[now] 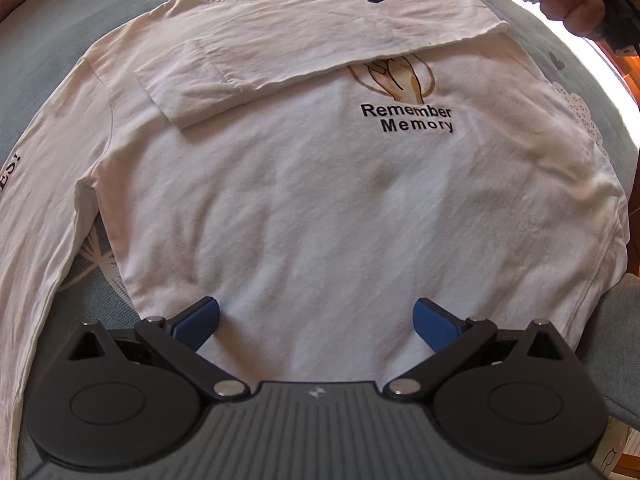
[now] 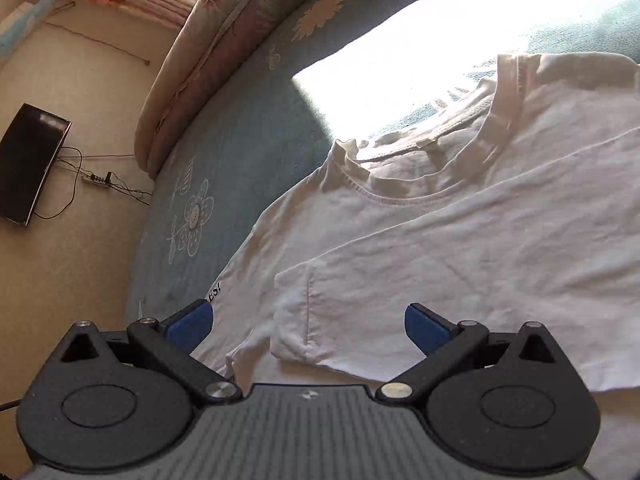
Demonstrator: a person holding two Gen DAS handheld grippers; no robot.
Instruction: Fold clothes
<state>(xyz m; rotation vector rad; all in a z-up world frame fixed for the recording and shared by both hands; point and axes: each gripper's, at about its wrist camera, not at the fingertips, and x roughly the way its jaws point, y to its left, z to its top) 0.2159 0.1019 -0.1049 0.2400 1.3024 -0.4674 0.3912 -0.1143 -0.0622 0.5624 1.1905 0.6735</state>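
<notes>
Blue bedspread: one shirt, two gaping tools.

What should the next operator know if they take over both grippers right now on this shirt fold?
Left gripper: open, empty, over the shirt's lower hem.
Right gripper: open, empty, over the folded sleeve's cuff.
White long-sleeve shirt lies flat, print up, on the blue bedcover.
Done: one sleeve folded across the chest.
Left: the other sleeve lies stretched out to the side; fold it in, then fold the body.
</notes>
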